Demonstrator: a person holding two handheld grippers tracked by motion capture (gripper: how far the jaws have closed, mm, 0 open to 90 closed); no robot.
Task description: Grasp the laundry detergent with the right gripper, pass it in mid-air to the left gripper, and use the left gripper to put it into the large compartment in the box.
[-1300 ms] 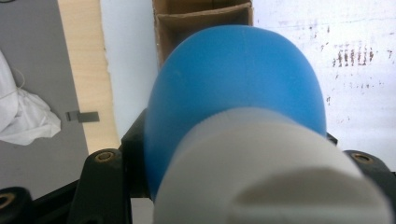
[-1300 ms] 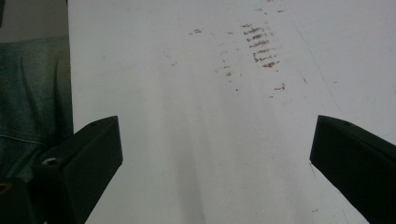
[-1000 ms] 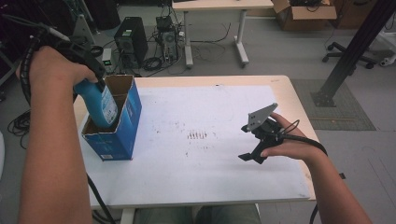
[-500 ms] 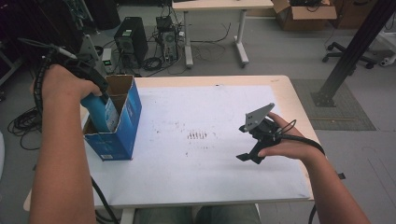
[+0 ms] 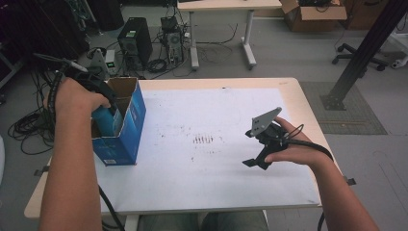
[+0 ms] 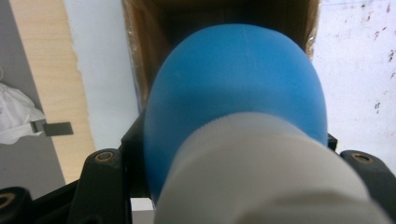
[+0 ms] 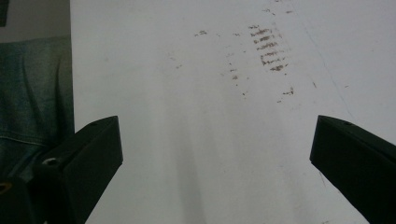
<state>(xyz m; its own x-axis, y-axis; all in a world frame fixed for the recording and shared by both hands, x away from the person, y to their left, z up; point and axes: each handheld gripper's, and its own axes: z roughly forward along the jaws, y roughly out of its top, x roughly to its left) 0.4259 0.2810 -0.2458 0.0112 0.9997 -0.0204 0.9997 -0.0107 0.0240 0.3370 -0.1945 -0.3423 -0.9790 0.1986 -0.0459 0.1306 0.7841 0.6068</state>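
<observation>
White sheet (image 5: 211,159) with brown smudges (image 5: 203,139) spread over light wooden worktop (image 5: 300,103). Beyond far edge: black computer tower (image 5: 134,43) and tangled cables (image 5: 166,60) on grey floor, far left. White-legged desk (image 5: 221,29) farther back. Cardboard carton (image 5: 312,12) far right. Black metal post (image 5: 363,53) on base plate, right.

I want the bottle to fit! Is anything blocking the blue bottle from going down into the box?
Nothing visible does. The left claw holds the blue bottle at the open box, whose inside looks dark and bare past it.

Bottle (image 5: 107,119) in box (image 5: 126,137), table's (image 5: 298,103) left
</observation>
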